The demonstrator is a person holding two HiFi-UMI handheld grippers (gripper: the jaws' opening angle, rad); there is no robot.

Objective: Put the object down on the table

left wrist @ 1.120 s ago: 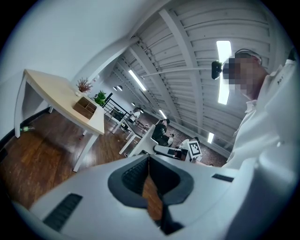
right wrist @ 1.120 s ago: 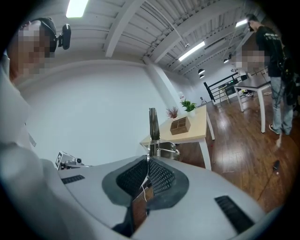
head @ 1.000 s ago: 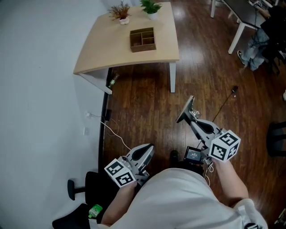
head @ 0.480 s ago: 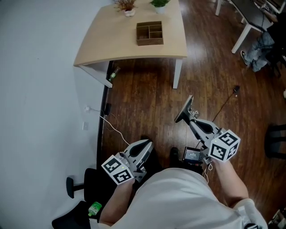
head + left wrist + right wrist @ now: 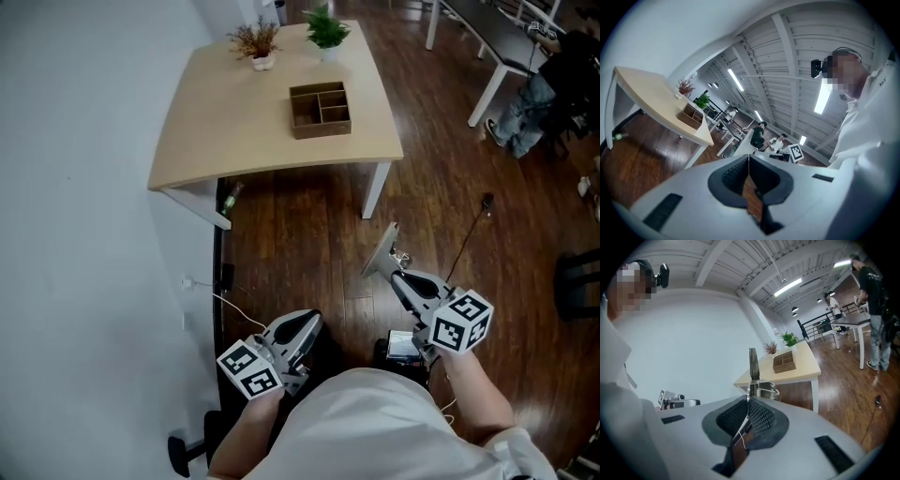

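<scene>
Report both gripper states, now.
Left hand-held gripper: shut, nothing between the jaws.
Right hand-held gripper: shut on a thin metal tool.

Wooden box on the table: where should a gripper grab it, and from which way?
I'd come straight down from above and pinch one thin upright wall of the wooden box. It sits flat on the table with its top open, so the walls stand free. Use the empty left gripper; the right gripper holds a metal tool.
</scene>
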